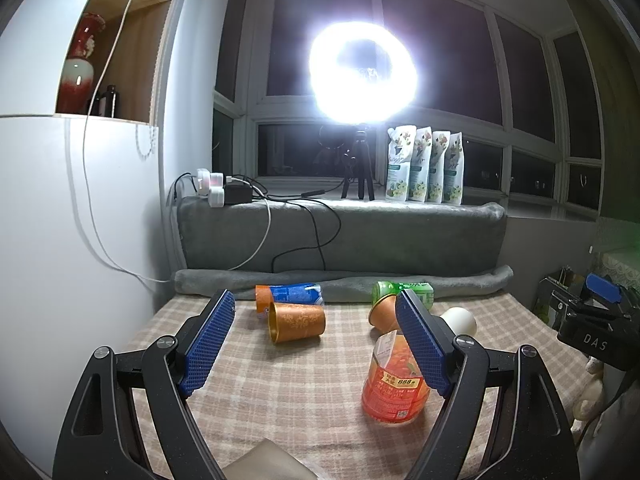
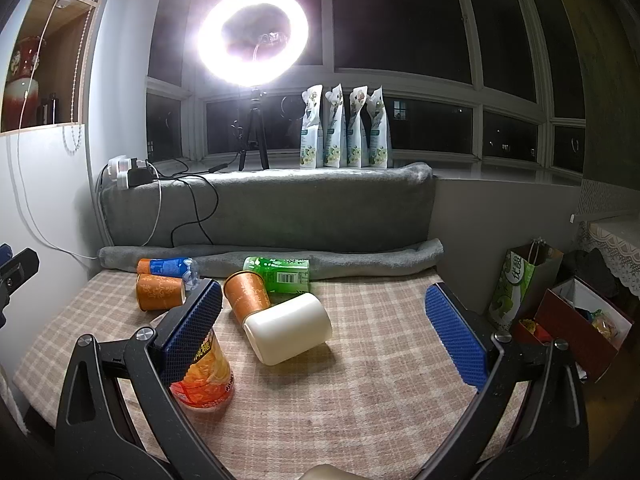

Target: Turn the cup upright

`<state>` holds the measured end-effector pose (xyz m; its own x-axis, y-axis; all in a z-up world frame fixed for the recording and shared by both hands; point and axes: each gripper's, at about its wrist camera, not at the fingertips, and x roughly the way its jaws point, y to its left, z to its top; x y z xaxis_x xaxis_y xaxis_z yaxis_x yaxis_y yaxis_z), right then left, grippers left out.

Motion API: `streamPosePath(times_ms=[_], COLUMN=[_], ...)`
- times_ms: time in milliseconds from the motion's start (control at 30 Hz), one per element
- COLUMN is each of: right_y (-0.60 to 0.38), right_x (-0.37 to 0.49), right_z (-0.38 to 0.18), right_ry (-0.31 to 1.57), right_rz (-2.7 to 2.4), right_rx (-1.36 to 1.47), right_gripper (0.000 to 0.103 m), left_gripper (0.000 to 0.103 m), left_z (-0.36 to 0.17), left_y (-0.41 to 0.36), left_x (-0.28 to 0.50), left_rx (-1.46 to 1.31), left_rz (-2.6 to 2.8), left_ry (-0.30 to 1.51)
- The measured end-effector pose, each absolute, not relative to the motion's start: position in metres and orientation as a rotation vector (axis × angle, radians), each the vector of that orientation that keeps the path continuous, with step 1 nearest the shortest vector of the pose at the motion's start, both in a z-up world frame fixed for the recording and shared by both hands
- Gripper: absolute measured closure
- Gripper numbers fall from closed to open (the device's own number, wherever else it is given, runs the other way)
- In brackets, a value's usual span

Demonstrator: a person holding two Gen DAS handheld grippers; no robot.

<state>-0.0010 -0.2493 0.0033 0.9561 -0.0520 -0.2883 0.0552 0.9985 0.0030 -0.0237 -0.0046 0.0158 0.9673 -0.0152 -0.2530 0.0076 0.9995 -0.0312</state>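
Three cups lie on their sides on the plaid table. An orange-gold cup (image 1: 297, 321) (image 2: 160, 290) lies at the left. A second orange cup (image 1: 383, 313) (image 2: 247, 291) lies in the middle. A cream cup (image 2: 288, 328) (image 1: 460, 319) lies against it. My left gripper (image 1: 316, 338) is open and empty, above the table short of the cups. My right gripper (image 2: 325, 332) is open and empty, with the cream cup between its fingers' lines of sight. The right gripper's body shows at the right edge of the left wrist view (image 1: 596, 320).
An orange bottle (image 1: 394, 380) (image 2: 204, 376) stands near the front. A blue-label bottle (image 1: 298, 294) (image 2: 170, 266) and a green bottle (image 1: 404, 292) (image 2: 280, 272) lie at the back against a rolled grey blanket (image 2: 360, 258). A ring light (image 2: 253, 36) and pouches (image 2: 346, 128) stand on the sill. Bags and boxes (image 2: 560, 312) sit at the right.
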Motion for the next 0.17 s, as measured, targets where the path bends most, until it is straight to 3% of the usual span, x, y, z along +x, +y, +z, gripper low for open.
streamPosePath(times_ms=[167], right_y=[-0.2497], right_x=[-0.0011], right_z=[0.0029], right_ry=[0.294], right_rz=[-0.054], right_rx=[0.010], right_gripper=[0.000], left_gripper=[0.020], left_z=[0.0145], left_y=[-0.0050], left_x=[-0.0254], left_rx=[-0.027], left_rz=[-0.010], left_ry=[0.256])
